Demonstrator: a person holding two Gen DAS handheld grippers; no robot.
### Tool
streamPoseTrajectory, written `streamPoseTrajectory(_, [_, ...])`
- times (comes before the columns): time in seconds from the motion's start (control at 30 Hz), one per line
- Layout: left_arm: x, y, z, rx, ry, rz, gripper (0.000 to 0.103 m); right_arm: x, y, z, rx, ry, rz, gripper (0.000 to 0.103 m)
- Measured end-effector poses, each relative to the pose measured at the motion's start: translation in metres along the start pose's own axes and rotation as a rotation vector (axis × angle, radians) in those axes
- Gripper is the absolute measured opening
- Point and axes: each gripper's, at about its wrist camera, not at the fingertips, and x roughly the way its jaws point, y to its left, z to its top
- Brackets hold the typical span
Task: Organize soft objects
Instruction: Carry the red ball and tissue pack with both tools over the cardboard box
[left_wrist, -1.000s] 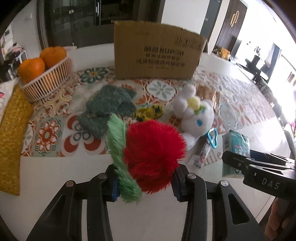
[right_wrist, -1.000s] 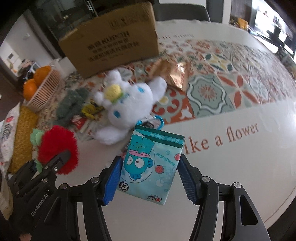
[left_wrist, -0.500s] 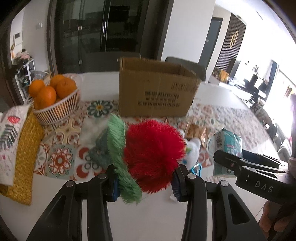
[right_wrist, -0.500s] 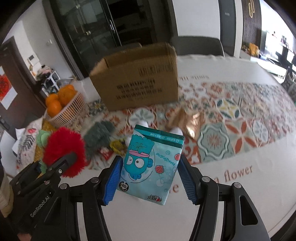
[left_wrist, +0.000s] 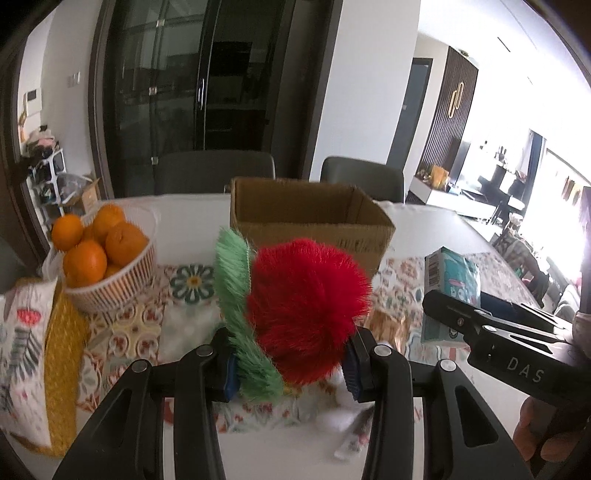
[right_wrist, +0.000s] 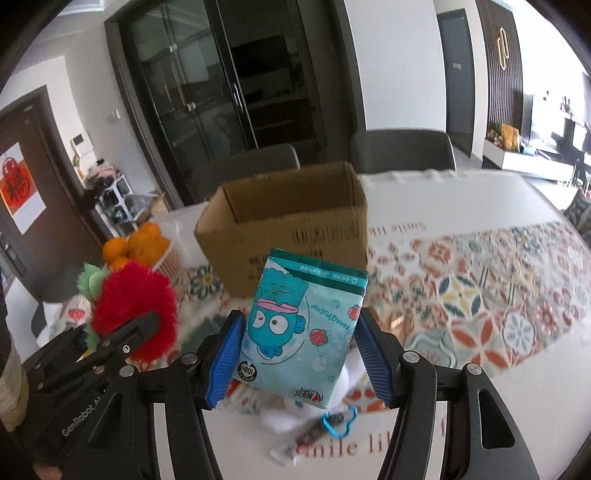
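Note:
My left gripper (left_wrist: 290, 371) is shut on a fluffy red ball with a green fringe (left_wrist: 306, 306), held up in the air short of an open cardboard box (left_wrist: 310, 218). My right gripper (right_wrist: 299, 360) is shut on a teal tissue pack with a cartoon fish (right_wrist: 303, 325), also raised, short of the same box (right_wrist: 288, 221). Each gripper shows in the other's view: the right one with its pack (left_wrist: 452, 291) on the right, the left one with the red ball (right_wrist: 135, 314) on the left. A white plush toy (right_wrist: 280, 413) lies on the table, mostly hidden below the pack.
A white basket of oranges (left_wrist: 103, 258) stands left of the box. A yellow mat and a patterned cloth (left_wrist: 26, 350) lie at the far left. A patterned runner (right_wrist: 480, 295) covers the table. A blue clip and small wrapper (right_wrist: 332, 424) lie near the front. Chairs stand behind the table.
Both grippers have risen and tilted up with their loads. The box's open top now shows, and the items on the table have dropped low in view.

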Motion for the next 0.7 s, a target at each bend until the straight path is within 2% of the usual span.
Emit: streamPoseTrajectory(0.7, [0.009,0.006,0.082,0.055,-0.160,0.007,0.043,0.004,0.003,0.086,-0.032,-0.138,0.050,0.061])
